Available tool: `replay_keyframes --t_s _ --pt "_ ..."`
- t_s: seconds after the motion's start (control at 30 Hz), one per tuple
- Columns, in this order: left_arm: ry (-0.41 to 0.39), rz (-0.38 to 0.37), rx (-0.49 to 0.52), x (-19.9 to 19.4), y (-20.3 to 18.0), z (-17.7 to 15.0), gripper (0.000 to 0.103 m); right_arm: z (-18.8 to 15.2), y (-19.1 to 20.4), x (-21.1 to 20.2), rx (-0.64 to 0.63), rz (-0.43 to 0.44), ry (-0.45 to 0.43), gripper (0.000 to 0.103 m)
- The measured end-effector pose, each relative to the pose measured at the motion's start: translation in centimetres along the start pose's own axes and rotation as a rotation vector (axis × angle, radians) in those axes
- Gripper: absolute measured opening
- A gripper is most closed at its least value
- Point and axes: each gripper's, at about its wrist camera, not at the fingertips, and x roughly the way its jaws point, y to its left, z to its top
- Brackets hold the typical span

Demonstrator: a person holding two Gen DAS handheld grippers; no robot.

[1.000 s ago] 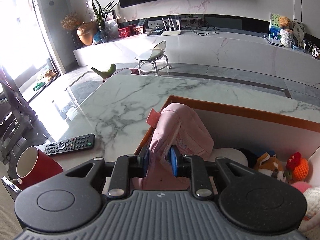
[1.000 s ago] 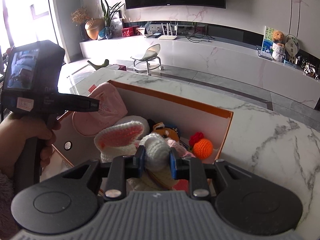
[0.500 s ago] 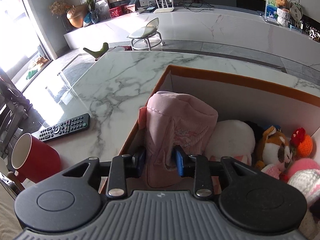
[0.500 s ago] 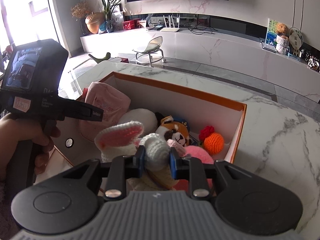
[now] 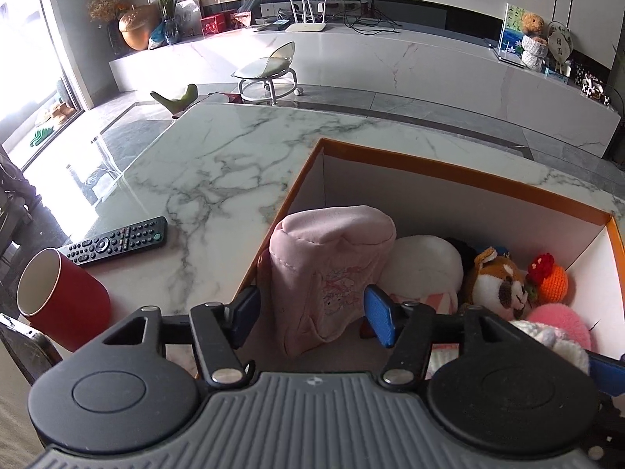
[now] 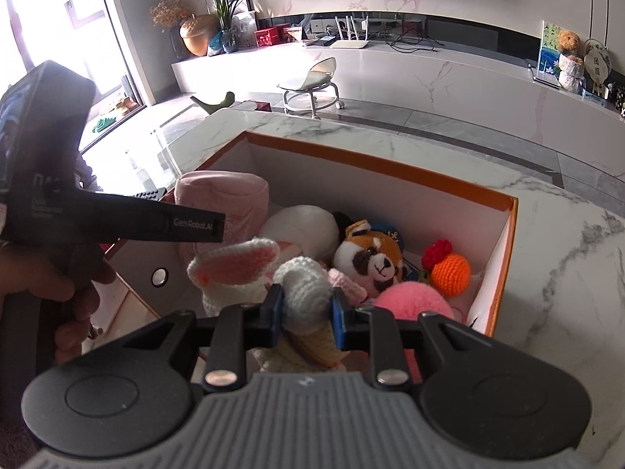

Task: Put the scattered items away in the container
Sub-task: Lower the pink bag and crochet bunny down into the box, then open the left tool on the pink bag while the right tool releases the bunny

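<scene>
The marble surface [image 5: 218, 179] is carrying the orange-rimmed box [image 5: 449, 172], which is already filling with soft toys, so crowding is the main risk. The pink hat [image 5: 332, 269] is standing just inside the box's near-left corner, between the pads of the left tool [image 5: 312, 314], whose jaws have just been opening and are no longer pressing it; leaning by the rim, it could be tipping out. The right tool [image 6: 306, 314] is gripping the white crocheted bunny [image 6: 300, 289] above the box; releasing it onto the heap may be letting it roll off.
</scene>
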Motion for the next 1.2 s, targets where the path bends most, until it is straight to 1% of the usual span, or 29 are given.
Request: replay_keyframes --t_s 0.17,0.33,0.4,0.47,0.63,0.83,1.0,1.2 --pt "-0.019 -0.026 -0.022 -1.1 0.8 0.1 0.069 0.7 -0.2 0.8 0.055 0.055 0.047 0.027" --pt "-0.043 -0.043 -0.039 -2.1 1.6 0.5 0.07 1.4 0.3 0.7 0.099 0.123 0.07 0.027" --pt "-0.049 -0.057 -0.05 -2.5 2.0 0.7 0.07 1.5 0.7 0.4 0.096 0.144 0.071 0.027" --pt "-0.053 -0.066 -0.059 -2.7 2.3 0.8 0.07 1.6 1.2 0.5 0.067 0.14 0.072 0.027" --pt "-0.05 -0.062 -0.064 -2.6 2.7 0.7 0.07 1.3 1.2 2.9 0.065 0.148 0.162 0.027" --pt "-0.043 -0.062 -0.059 -2.5 2.8 0.4 0.07 0.4 1.6 5.5 0.035 0.135 0.237 0.027" --pt "-0.033 -0.064 -0.049 -2.4 2.5 0.1 0.07 0.3 2.0 6.2 0.008 0.117 0.247 0.027" --pt "-0.025 -0.07 -0.026 -2.8 1.6 -0.3 0.07 -0.1 1.6 6.0 0.037 0.102 0.252 0.03"
